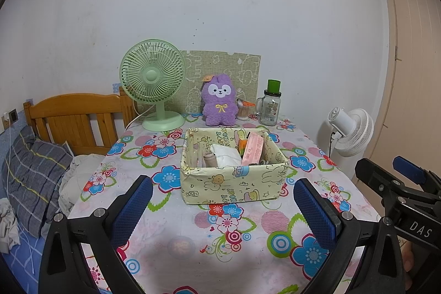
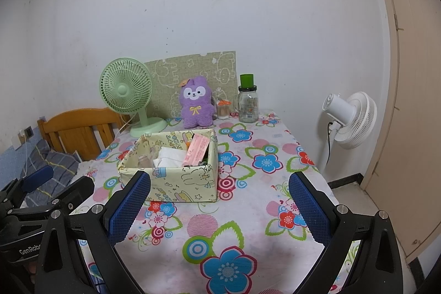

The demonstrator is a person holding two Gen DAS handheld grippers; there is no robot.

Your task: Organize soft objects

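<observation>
Both grippers hovering over the near table [image 1: 220, 261], well short of everything. Left gripper [image 1: 223, 211] spread wide, holding nothing; right gripper [image 2: 220, 208] likewise spread and empty.

Purple plush [image 1: 219, 101] upright at the far edge, against the green board [image 1: 223, 65], just behind the box [image 1: 234, 183]. Beside it: green fan [image 1: 153, 79] on one side, glass jar [image 1: 270, 106] and a small tub of swabs [image 1: 243, 112] on the other.

Box already crowded: white cloth [image 1: 224, 156], pink packet [image 1: 253, 149], more underneath, hard to tell what.

Likely trouble:
- Long reach over the box; catching its rim would drag or tip it.
- Swinging wide near the plush risks toppling the jar, or snagging the fan's cord.
- Pinching only fur could let the plush slip mid-carry.
- With 2 grippers close together, collision possible if both go forward.
</observation>
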